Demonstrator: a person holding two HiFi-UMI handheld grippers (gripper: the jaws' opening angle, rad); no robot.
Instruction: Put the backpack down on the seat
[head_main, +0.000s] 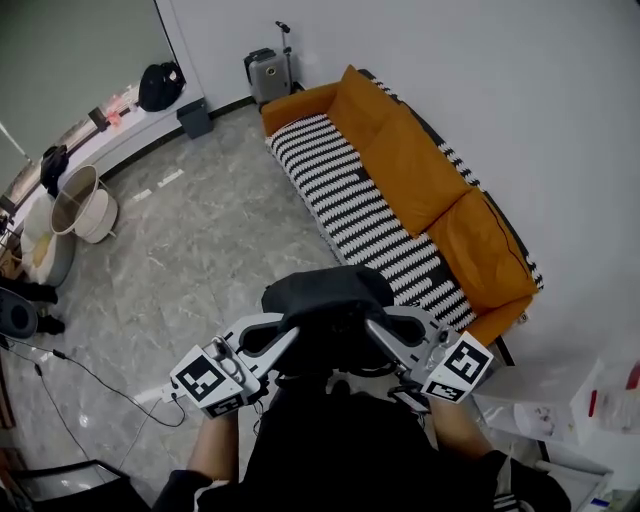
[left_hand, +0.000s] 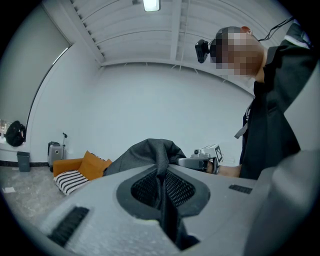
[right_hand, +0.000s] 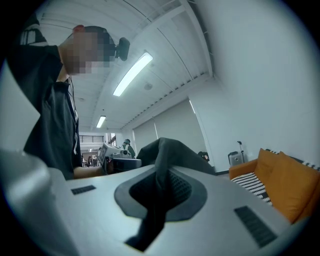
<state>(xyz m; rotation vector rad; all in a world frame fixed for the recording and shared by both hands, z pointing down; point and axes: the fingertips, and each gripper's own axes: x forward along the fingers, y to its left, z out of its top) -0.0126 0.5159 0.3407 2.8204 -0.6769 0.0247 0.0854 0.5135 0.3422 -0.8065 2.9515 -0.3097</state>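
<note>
- Head view: from the person's head, steeply down over the left gripper (head_main: 283, 338), right gripper (head_main: 378, 332) and backpack (head_main: 325, 295), out to the floor (head_main: 200, 250) and sofa (head_main: 400, 200).
- Left gripper view: close behind its own jaws, tilted up, facing across the backpack toward the right gripper.
- Right gripper view: likewise, facing the left gripper.
- All three share the backpack and sofa.

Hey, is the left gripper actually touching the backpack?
Touching. The left gripper view shows the left gripper with its jaws closed on a fold of the backpack, whose black fabric runs between them.
</note>
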